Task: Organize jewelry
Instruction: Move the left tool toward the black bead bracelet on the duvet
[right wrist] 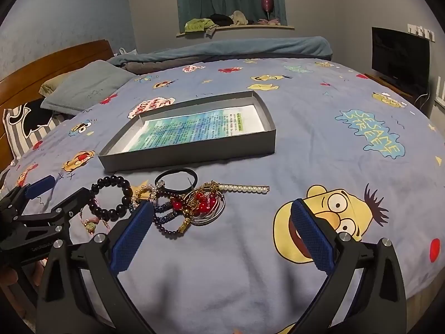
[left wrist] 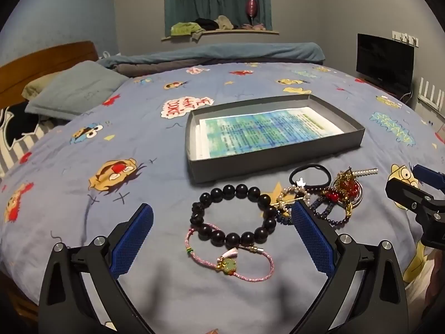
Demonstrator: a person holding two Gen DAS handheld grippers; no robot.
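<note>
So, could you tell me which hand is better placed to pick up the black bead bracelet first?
Left, I'd say. Its open tongs already frame the black bead bracelet, which lies apart from the tangled pile. The right tongs, also open, face bare bedspread, with the bracelet off to their left.

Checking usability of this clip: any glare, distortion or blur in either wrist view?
Left wrist view: glare whitens the far edge of the printed sheet in the grey box; heavy fisheye bending, dark corners. Right wrist view: same glare on the sheet, same curvature; the jewelry pile is sharp, room dim.
</note>
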